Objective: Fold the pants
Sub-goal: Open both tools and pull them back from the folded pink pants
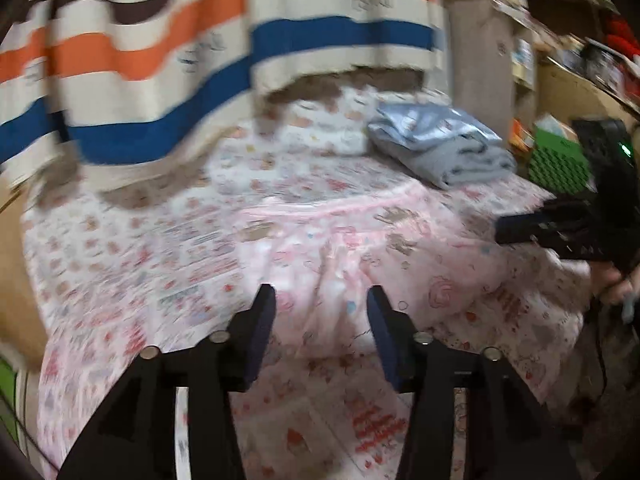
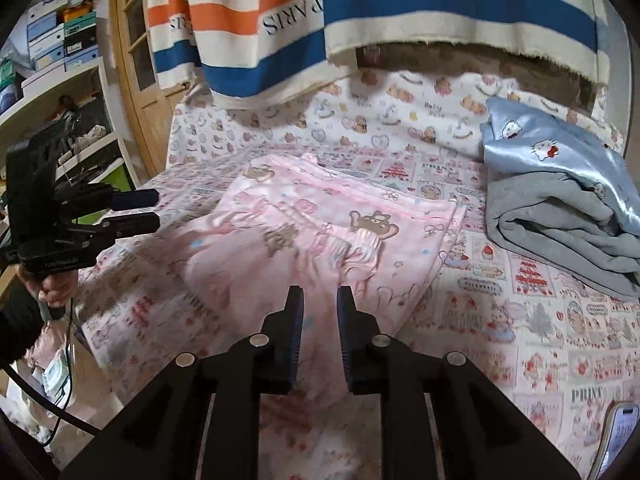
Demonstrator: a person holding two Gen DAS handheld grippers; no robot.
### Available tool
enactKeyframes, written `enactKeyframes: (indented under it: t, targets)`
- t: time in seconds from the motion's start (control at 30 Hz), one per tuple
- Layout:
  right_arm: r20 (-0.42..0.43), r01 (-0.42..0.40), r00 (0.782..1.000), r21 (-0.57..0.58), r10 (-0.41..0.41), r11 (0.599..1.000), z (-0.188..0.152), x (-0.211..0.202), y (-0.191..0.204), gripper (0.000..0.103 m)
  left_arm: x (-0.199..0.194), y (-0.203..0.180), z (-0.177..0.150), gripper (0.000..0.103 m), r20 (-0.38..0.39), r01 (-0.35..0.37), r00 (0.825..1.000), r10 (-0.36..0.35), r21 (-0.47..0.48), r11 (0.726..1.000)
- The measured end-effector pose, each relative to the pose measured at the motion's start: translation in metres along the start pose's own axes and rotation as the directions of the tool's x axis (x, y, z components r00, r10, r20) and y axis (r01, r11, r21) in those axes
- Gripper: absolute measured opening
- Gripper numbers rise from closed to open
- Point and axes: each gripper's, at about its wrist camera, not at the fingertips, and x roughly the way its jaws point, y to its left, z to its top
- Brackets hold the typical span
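From the left wrist view, our left hand-held gripper [image 1: 321, 300] has its two fingers standing well apart, and nothing lies between the pads. The pink pants [image 1: 344, 248] lie on the bed just beyond the fingertips, at twelve o'clock, spreading on toward one and two o'clock; no pad touches them. This view is smeared by blur, so we cannot read the fabric's folds here.

From the right wrist view, our right hand-held gripper [image 2: 319, 300] shows a narrower gap, the fingers slightly parted. The pink cloth shows through that gap, but we cannot tell whether the pads touch it. The pants [image 2: 340, 232] stretch away from its tips toward twelve and eleven o'clock, folded into a rough rectangle with a bear print and a gathered waistband near the middle.

In that same view the left hand-held gripper hangs at nine o'clock, above the bed's edge, its fingers pointing toward the pants but well apart from them, with a hand [image 2: 52, 288] gripping its handle below.

The patterned bedsheet [image 2: 560, 320] carries everything. At two o'clock from the right hand-held gripper lies a pile of blue and grey clothes [image 2: 560, 200], apart from the pants. A striped blanket [image 2: 440, 12] hangs at twelve o'clock behind the bed. A phone [image 2: 618, 436] rests at four o'clock on the sheet.
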Motion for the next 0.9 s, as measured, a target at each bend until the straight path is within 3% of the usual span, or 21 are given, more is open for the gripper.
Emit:
enactKeyframes:
  t: [0.1,0.13,0.17,0.2,0.23,0.33,0.43,0.6,0.9]
  targets:
    - [0.037,0.058,0.998,0.003,-0.058,0.998,-0.010,-0.010,0.009,0.018,-0.015,-0.001,-0.012,0.057,0.034,-0.098,0.994,0.101,-0.087,0.991]
    - [0.059,0.076,0.995,0.003,-0.076,0.997,-0.014,-0.014,0.011,0.020,-0.020,-0.001,-0.017,0.071,0.060,-0.115,0.991,0.123,-0.112,0.987]
    - [0.075,0.091,0.993,0.006,-0.091,0.996,-0.017,-0.017,0.014,0.033,-0.025,0.000,-0.021,0.082,0.084,-0.126,0.987,0.139,-0.143,0.982]
    - [0.093,0.110,0.989,0.013,-0.111,0.994,-0.020,-0.020,0.017,0.041,-0.028,-0.001,-0.024,0.084,0.101,-0.130,0.984,0.148,-0.166,0.978]
    - [0.124,0.128,0.984,0.023,-0.130,0.991,-0.023,-0.023,0.020,0.060,-0.031,0.000,-0.027,0.084,0.117,-0.136,0.980,0.160,-0.187,0.973]
    - [0.190,0.156,0.968,0.052,-0.163,0.986,-0.028,-0.031,0.028,0.066,-0.030,-0.003,-0.031,0.092,0.134,-0.167,0.971,0.197,-0.203,0.965]
    - [0.241,0.149,0.956,0.087,-0.166,0.985,-0.030,-0.039,0.033,0.090,-0.032,-0.009,-0.033,0.102,0.161,-0.192,0.961,0.224,-0.196,0.962]
    - [0.277,0.190,0.937,0.114,-0.215,0.975,-0.031,-0.049,0.032,0.091,-0.032,-0.019,-0.032,0.102,0.165,-0.207,0.960,0.228,-0.137,0.969]
    - [0.242,0.191,0.943,0.167,-0.228,0.967,-0.038,-0.047,0.017,0.091,-0.016,-0.008,-0.038,0.102,0.080,-0.148,0.982,0.170,-0.227,0.963]
